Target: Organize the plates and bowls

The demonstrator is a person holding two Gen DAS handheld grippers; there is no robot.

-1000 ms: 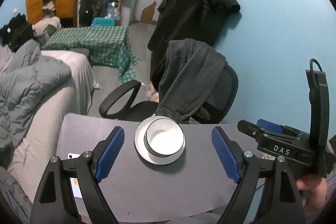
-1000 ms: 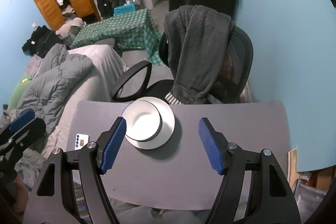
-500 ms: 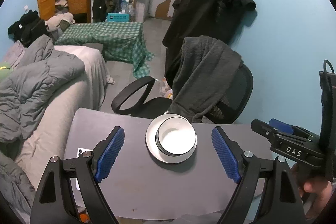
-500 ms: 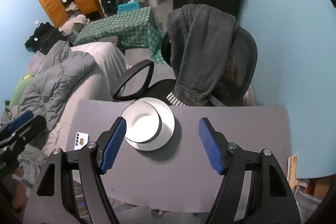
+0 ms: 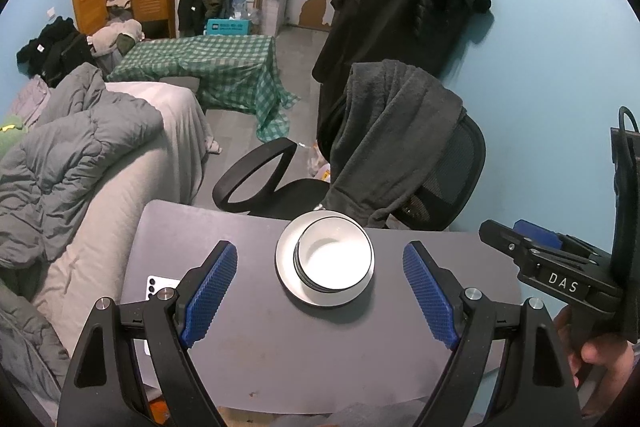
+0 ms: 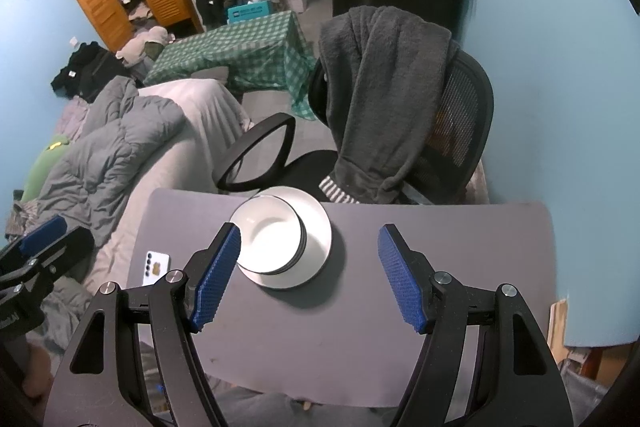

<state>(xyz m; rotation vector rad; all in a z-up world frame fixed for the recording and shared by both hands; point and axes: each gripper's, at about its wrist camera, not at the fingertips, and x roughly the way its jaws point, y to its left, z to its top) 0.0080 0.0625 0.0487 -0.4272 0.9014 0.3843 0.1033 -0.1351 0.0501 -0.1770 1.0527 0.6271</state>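
A white bowl (image 5: 334, 259) sits inside a white plate (image 5: 288, 269) on the grey bench (image 5: 260, 355), and this stack serves as the landmark: it stands toward the far edge of the bench, just in front of the black office chair (image 5: 452, 163) with a dark grey garment (image 5: 392, 131) draped over its back. The bowl appears to be the top of a few nested bowls, since dark rims show in layers at its side; its white interior looks empty. The bowl sits off-centre on the plate, shifted toward the plate's right part in the left wrist view. A white phone (image 6: 156, 267) lies flat on the bench to the left of the stack, near the bench's left edge and well apart from the plate. The left tool (image 5: 320, 291) hangs above the bench on the near side of the stack, tilted downward, its blue-padded fingers (image 5: 208, 291) spread wide with nothing between them; the stack shows in the gap beyond the tips, untouched. The right tool (image 6: 310, 271) is likewise angled down over the bench, its jaws wide and empty, with the stack beyond its left finger (image 6: 216, 275). A person's hand (image 5: 600, 351) grips the right tool's handle to the right of the stack.
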